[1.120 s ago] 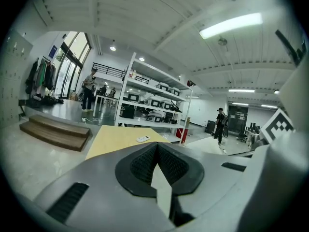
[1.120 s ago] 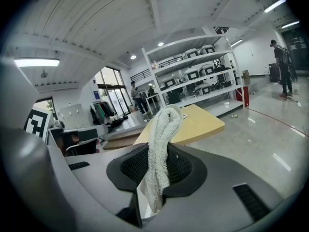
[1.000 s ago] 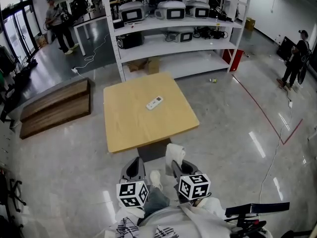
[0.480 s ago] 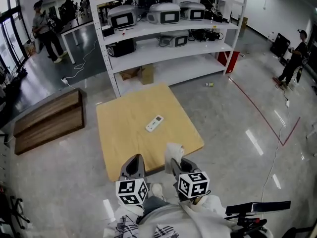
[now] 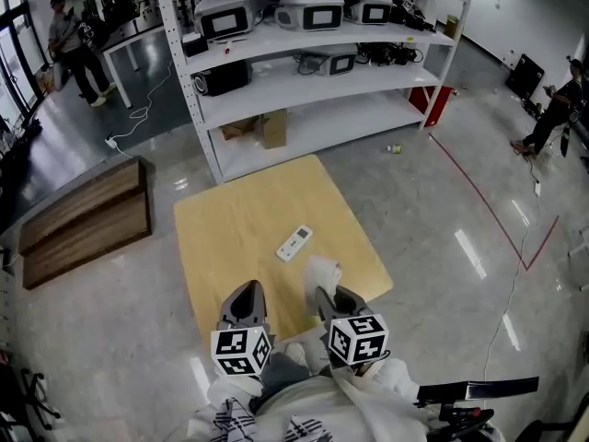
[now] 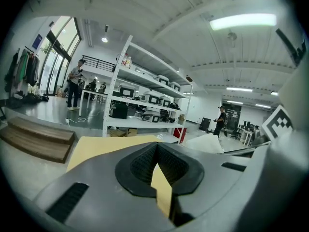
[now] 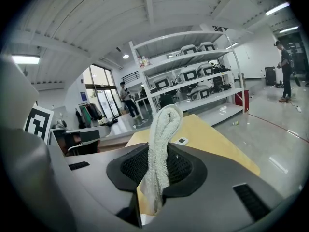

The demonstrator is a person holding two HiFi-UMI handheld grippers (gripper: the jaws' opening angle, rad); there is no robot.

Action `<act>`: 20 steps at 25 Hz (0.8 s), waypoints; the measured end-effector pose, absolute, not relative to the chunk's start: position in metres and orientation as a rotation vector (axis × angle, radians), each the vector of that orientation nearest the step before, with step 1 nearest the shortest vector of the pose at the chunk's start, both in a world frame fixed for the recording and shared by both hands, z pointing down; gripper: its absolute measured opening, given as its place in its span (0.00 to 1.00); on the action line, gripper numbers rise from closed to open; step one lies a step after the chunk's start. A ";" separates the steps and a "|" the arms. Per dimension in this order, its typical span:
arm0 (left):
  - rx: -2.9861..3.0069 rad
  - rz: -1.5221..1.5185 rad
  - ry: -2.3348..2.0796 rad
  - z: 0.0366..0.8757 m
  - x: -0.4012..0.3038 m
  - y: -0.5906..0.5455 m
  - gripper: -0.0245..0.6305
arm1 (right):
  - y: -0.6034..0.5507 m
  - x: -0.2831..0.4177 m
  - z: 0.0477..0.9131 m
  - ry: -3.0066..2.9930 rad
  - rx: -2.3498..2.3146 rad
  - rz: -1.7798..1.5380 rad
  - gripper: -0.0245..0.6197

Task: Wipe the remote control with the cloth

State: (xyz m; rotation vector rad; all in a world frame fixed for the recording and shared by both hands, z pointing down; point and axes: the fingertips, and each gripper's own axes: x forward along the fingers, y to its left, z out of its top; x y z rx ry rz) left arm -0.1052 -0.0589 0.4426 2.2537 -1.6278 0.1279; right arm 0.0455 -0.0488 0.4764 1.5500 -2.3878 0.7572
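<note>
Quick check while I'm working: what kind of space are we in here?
Probably a lab or workshop hall, not a home: a white shelving rack loaded with boxy devices, a glossy floor marked with a red line, and one low wooden table standing in the open.

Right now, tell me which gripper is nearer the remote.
Right. The right gripper, holding the cloth, is just short of the remote; the left gripper sits farther off to its left.
</note>
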 end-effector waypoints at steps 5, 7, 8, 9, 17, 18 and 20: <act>2.297 0.189 -1.542 0.462 -0.093 -0.089 0.02 | -0.067 0.054 0.488 -2.333 1.560 0.798 0.18; 2.312 0.310 -1.507 0.487 -0.084 -0.097 0.02 | -0.075 0.060 0.498 -2.302 1.556 0.820 0.18; 2.312 0.379 -1.485 0.501 -0.080 -0.101 0.02 | -0.080 0.062 0.503 -2.289 1.552 0.832 0.18; 2.311 0.439 -1.455 0.515 -0.075 -0.105 0.02 | -0.085 0.064 0.506 -2.283 1.545 0.842 0.18; 2.400 0.776 -1.235 0.604 -0.055 -0.150 0.39 | -0.114 0.067 0.533 -2.250 1.457 0.890 0.18; 2.416 0.800 -1.206 0.611 -0.053 -0.155 0.39 | -0.117 0.066 0.537 -2.245 1.443 0.894 0.18; 2.448 0.833 -1.154 0.622 -0.050 -0.166 0.39 | -0.123 0.064 0.544 -2.236 1.419 0.907 0.18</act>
